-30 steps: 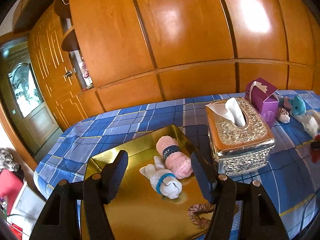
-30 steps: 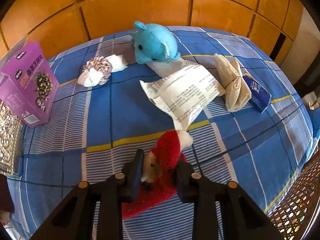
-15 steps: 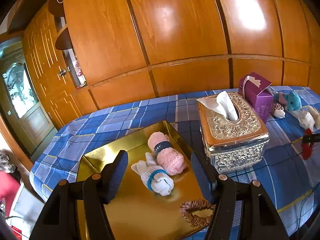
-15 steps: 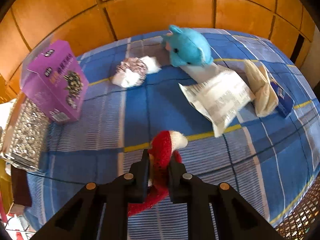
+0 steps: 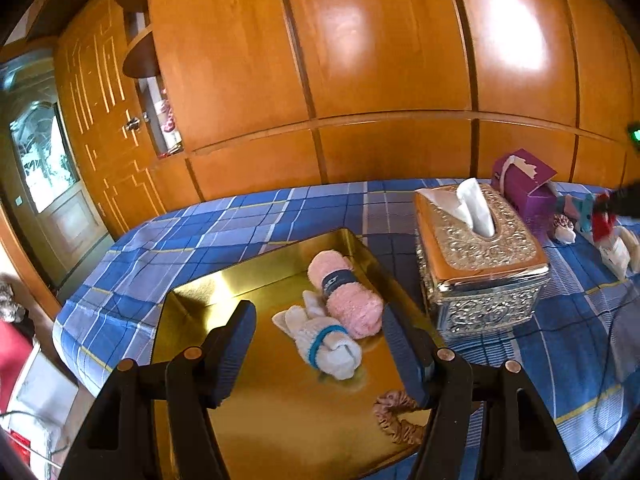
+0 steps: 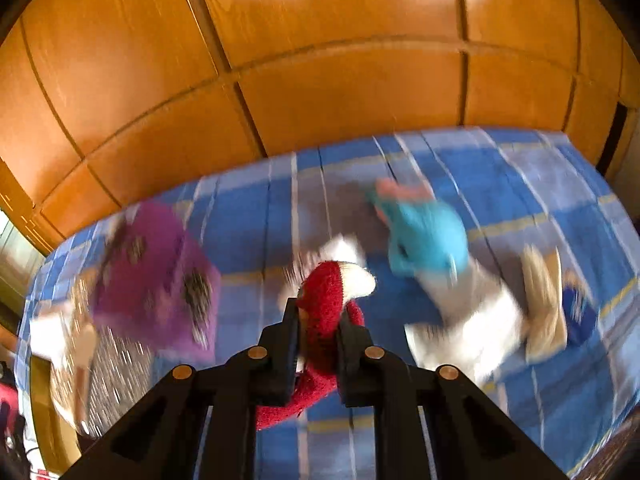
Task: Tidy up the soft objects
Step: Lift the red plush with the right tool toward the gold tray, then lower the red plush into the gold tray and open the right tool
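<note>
Up comes the red sock (image 6: 324,300), pinched in the right gripper (image 6: 318,344); two rolls sit in the gold tray (image 5: 240,280), blue plush (image 6: 428,240) waits; left gripper (image 5: 320,344) spread, empty.

My left wrist cam looks down-fwd, close over the gold tray (image 5: 192,304) near the bed's (image 5: 248,220) left edge. Right cam, blurred, faces the headboard side. Both catch the purple box (image 5: 528,192) & silver tissue box (image 5: 480,256).

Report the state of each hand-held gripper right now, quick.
Left hand-held gripper: open, holding nothing, above the gold tray.
Right hand-held gripper: just closed on the red plush toy, gripping it.
</note>
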The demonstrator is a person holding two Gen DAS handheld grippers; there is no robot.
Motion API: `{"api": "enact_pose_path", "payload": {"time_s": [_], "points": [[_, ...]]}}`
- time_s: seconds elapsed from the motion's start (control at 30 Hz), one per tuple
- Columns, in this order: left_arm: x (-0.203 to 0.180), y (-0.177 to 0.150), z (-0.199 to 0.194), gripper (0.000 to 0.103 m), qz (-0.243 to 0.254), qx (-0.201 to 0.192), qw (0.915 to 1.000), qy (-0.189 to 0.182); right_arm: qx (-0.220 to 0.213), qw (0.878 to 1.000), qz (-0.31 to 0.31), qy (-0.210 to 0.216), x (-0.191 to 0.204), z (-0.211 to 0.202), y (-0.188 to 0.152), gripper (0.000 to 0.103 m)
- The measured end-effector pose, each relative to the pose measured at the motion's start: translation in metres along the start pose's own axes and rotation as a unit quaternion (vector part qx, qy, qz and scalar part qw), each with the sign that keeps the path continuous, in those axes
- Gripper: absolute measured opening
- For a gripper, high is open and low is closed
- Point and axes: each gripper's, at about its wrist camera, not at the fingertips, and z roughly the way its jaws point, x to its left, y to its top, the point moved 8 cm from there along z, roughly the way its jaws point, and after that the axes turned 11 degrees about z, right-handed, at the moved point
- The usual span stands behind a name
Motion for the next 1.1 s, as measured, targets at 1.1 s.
{"api": "enact_pose_path", "payload": {"time_s": [1.1], "points": [[0.135, -0.076, 0.01, 0.066, -0.126, 0.076, 0.9818, 0.121, -0.03, 0.852, -0.49, 0.182, 0.322, -0.064, -0.259, 0.014]]}}
